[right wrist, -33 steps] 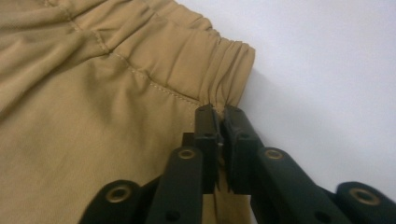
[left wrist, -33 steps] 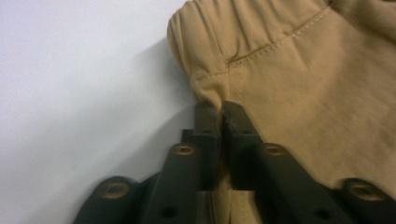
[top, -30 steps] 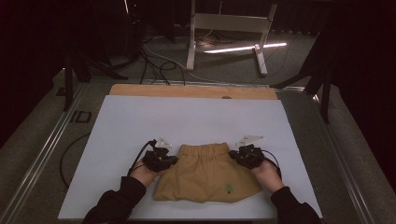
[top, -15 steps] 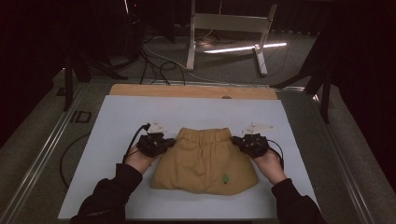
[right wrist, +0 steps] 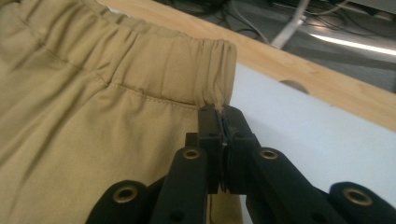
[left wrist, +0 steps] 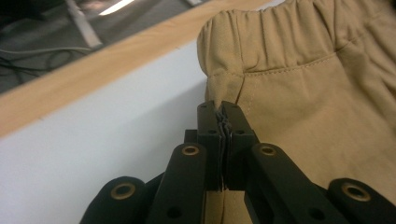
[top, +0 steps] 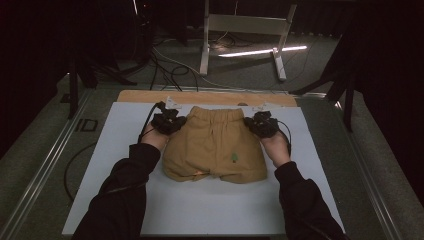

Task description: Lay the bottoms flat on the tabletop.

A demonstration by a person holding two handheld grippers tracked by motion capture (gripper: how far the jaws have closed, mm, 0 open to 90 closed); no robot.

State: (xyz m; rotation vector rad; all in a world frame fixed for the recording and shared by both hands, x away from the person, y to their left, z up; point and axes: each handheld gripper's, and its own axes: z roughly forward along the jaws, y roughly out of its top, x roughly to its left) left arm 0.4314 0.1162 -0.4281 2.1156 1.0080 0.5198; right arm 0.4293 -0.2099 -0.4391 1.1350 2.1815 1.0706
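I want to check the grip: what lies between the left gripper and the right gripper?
In the high view, the tan shorts span between left gripper and right gripper.

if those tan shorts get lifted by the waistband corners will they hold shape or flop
Likely flop: the shorts are thin, wrinkled cloth, bunching where the left gripper and right gripper pinch them. Probably light. The legs would likely hang and drag across the white board.

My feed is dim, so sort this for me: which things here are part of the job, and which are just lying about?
In the job:
- tan shorts, flat on the white board
- left gripper, shut on the waistband's left end
- right gripper, shut on its right end

Lying about:
- wooden strip behind the board
- white stand and cables on the floor
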